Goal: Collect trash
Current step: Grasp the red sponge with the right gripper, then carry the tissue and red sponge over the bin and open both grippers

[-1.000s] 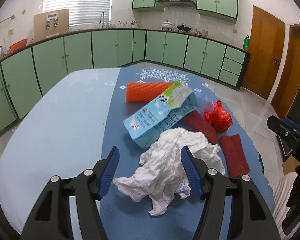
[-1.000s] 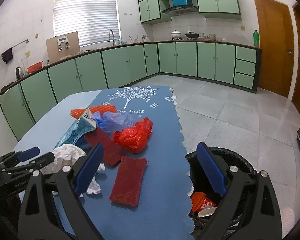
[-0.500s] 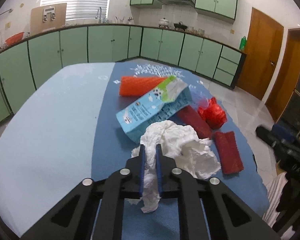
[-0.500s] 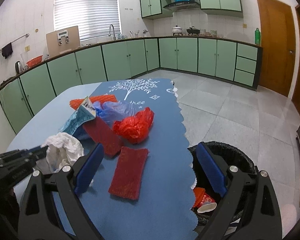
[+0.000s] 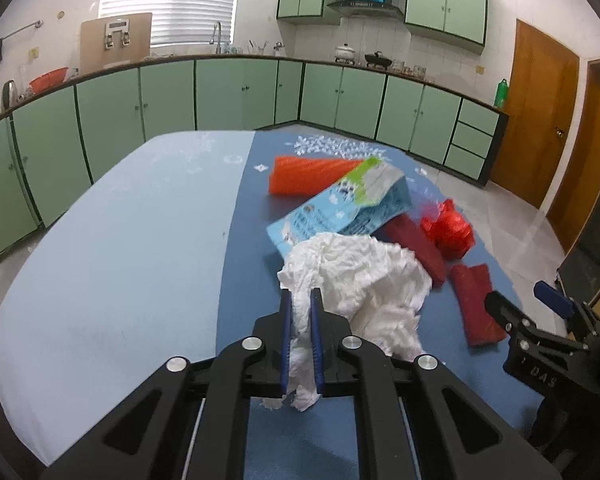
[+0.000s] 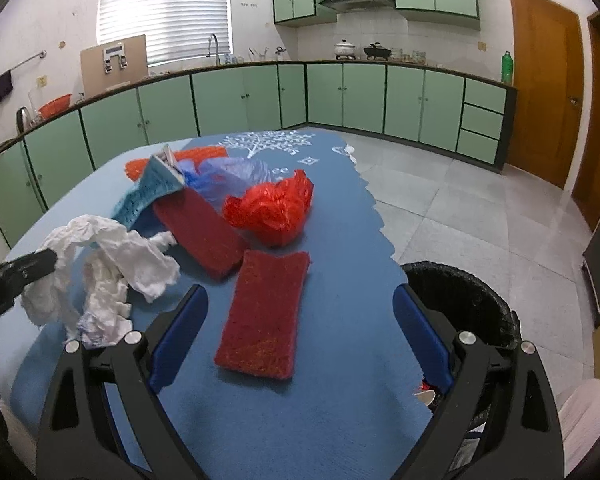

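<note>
While pinched, white tissue hangs between left tool fingers.

Bare light-blue surface is lying open left of the left tool; ahead, a blue carton and red pads are crowding the runner, a black bin standing just beside its edge

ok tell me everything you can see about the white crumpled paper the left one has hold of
The white crumpled paper looks like thin, soft tissue, heavily wrinkled and bunched into a loose wad with ragged tails. The left hand-held gripper is shut on one twisted strand of it, and a scrap hangs below the blue pads. In the right wrist view the rest trails down toward the blue table runner, beside the dark red pad. Its far edge covers part of the light blue carton.
</note>
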A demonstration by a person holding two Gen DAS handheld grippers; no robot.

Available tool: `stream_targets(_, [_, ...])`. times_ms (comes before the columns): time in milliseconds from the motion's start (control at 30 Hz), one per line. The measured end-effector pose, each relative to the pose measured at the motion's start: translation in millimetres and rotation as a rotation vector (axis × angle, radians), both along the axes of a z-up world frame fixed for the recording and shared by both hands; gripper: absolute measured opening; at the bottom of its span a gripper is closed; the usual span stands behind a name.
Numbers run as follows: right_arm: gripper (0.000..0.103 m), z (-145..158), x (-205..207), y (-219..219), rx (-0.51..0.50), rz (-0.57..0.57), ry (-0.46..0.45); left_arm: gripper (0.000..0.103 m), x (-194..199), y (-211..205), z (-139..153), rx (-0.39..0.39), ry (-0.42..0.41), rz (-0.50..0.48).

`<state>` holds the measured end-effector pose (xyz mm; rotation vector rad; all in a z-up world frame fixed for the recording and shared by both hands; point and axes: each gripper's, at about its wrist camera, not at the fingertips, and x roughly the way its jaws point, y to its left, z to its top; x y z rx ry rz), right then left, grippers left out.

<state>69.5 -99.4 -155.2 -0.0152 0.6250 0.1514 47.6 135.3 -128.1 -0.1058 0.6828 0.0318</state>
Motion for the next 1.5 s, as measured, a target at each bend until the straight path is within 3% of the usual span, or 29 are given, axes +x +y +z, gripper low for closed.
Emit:
stream_targets(133, [0.087,-4.8,5.7,7.0,-0.011,0.008,0.015,0.009,1.3,1.7,-7.2,0.001,0.018,-0.001])
stream_targets(367, [0.066,-15.0,13.9,15.1,-0.025,0.044,0.081,0.009,2.2,1.8,-12.4,-0.004,0.032,-0.009])
stream_targets(467, [0.062,-18.3,13.2,15.0,-0.029,0.042,0.088,0.009,2.6,2.2,-13.8,-0.008,0.035,-0.008])
stream_targets(533, [0.056,-18.1,12.0,15.3,-0.03,0.051,0.085,0.009,2.6,1.9,-14.0,-0.007,0.035,-0.007])
stream_targets(600, [0.043,-17.1,11.0,15.8,-0.022,0.074,0.087,0.009,2.5,1.9,-12.5,-0.008,0.032,-0.006])
stream_targets(767, [0.043,-8.9,7.2,13.8,-0.006,0.093,0.085,0.009,-0.4,1.9,-4.3,-0.002,0.01,-0.003])
stream_targets(1100, [0.043,51.3,-2.9,1.4,0.03,0.109,-0.02,0.008,-5.2,-3.0,31.3,0.001,-0.074,-0.015])
stream_targets(1500, [0.043,98.3,-10.2,-12.0,0.067,0.135,-0.097,0.008,-2.6,-24.3,75.5,-0.019,-0.186,-0.081])
